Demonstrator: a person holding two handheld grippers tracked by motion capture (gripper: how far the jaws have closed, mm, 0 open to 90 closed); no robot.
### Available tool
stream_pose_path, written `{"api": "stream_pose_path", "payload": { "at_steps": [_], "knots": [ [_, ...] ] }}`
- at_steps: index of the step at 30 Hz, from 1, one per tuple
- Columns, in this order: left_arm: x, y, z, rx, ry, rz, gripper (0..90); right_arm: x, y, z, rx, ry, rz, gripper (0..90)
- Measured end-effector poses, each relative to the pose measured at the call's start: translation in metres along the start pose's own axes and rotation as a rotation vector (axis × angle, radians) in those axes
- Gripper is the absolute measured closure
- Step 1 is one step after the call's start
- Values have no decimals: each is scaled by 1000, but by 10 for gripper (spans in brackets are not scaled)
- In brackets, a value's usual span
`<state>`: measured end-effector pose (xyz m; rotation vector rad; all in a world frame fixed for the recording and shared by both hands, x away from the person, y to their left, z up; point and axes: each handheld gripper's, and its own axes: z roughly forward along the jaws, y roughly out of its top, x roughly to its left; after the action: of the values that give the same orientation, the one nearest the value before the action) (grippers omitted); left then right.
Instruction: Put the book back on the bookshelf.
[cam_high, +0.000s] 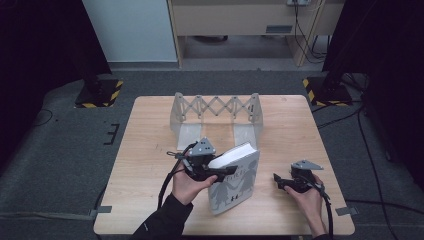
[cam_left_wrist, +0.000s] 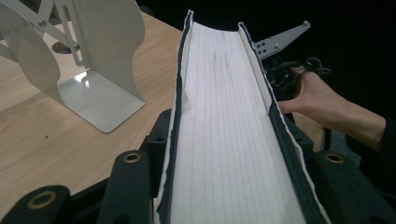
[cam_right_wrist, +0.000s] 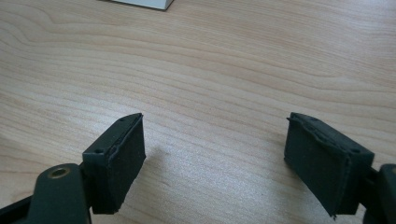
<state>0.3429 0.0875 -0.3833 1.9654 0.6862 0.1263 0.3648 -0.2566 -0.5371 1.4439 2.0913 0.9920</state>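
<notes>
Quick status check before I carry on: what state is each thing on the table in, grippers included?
Book: closed, tilted up on its lower edge, gripped across its thickness.
Left gripper: shut on the book, one jaw on each cover.
Right gripper: open, nothing between its jaws, low over the table, apart from the book.
Expandable book rack: upright at the back of the table, no books in it.

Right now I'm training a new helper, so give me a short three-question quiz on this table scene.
1. True or false: the left gripper is shut on the book.
2. Which stands behind the book: (a) a metal book rack, (b) a bowl, (c) a lamp?
3. What is between the right gripper's jaws?

Key: 1 true. 2 a. 3 nothing; they stand open over the bare table.
</notes>
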Motion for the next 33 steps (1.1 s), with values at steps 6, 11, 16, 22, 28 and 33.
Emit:
{"api": "stream_pose_path", "payload": {
  "at_steps": [6,11,16,22,28,33],
  "knots": [
    [8,4,-17,-25,21,-31,505,0,0,0,0,-1,0,204],
    [15,8,-34,-38,66,-42,505,0,0,0,1,-4,0,205],
    [25,9,-52,-49,112,-54,505,1,0,0,4,-5,0,203],
    [36,8,-67,-57,149,-76,506,2,0,1,7,-9,-10,194],
    [52,6,-81,-40,208,-97,505,5,1,2,21,-16,-36,167],
    [68,5,-94,-30,277,-118,506,6,1,3,30,-17,-58,148]
  ]
}}
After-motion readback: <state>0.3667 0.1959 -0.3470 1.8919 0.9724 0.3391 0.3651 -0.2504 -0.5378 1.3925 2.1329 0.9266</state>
